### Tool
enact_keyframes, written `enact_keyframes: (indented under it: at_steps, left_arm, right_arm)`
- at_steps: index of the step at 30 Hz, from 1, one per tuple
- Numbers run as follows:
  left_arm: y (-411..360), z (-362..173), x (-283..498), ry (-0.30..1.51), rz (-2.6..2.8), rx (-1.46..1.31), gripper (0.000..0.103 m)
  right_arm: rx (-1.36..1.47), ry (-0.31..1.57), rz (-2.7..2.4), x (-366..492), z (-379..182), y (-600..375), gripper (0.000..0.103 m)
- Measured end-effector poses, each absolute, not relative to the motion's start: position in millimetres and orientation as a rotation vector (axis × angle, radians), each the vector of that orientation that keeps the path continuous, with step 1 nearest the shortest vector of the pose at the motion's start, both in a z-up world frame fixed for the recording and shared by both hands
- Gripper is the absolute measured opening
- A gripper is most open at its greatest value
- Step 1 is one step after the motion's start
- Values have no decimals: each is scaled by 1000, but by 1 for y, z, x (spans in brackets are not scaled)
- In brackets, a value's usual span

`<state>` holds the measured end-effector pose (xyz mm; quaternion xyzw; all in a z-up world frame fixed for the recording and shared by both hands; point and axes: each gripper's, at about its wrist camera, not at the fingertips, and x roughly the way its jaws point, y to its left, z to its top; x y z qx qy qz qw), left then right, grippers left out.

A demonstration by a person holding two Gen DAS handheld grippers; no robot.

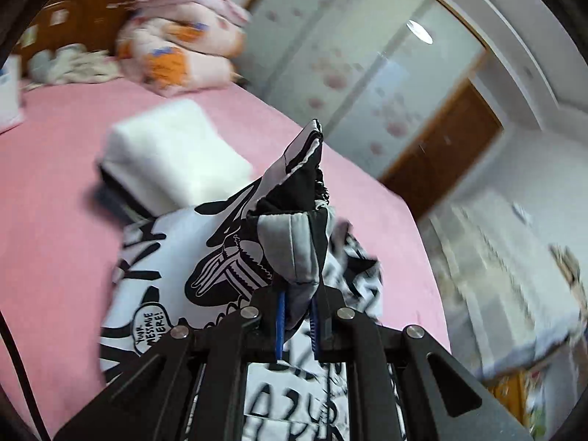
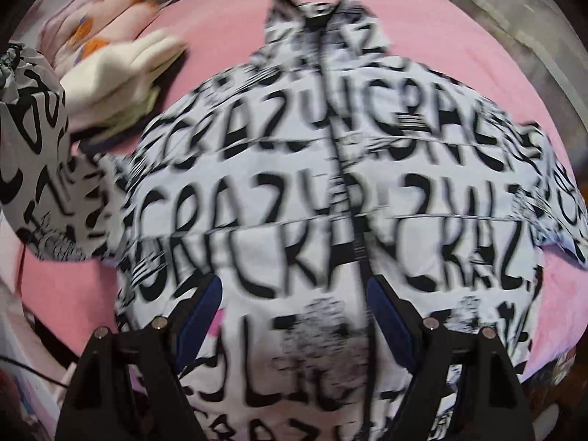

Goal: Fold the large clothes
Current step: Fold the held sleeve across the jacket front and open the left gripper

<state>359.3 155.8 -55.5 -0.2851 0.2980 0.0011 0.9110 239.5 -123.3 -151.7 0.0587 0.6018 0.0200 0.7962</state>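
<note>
A white puffer jacket [image 2: 294,191] printed with black letters lies spread on the pink bed, zipper running down its middle. My left gripper [image 1: 297,325] is shut on a bunched edge of the jacket [image 1: 294,242], with grey and black lining showing, and holds it up above the bed. One sleeve [image 2: 33,139] hangs raised at the left of the right wrist view. My right gripper [image 2: 294,316] is open, its blue-padded fingers [image 2: 200,312] spread just above the jacket's lower front. The view is motion-blurred.
A folded white garment [image 1: 172,150] sits on a dark one on the pink bed [image 1: 55,198]; it also shows in the right wrist view [image 2: 121,73]. A pink and orange quilt [image 1: 183,40] lies by the wooden headboard [image 1: 84,11]. A wardrobe [image 1: 349,66] stands beyond the bed.
</note>
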Motion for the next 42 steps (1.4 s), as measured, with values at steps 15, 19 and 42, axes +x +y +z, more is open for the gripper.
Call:
enact_keyframes:
  at_steps: [15, 19, 42]
  left_arm:
    - [-30, -192, 407, 1195, -177, -369, 21]
    - [-15, -214, 391, 1284, -183, -369, 57]
    - [169, -237, 273, 1461, 357, -267, 82]
  right_arm:
    - [268, 1307, -111, 253, -173, -244, 82]
    - [275, 1315, -124, 257, -180, -256, 82]
    - [664, 1434, -3, 312, -253, -252, 53]
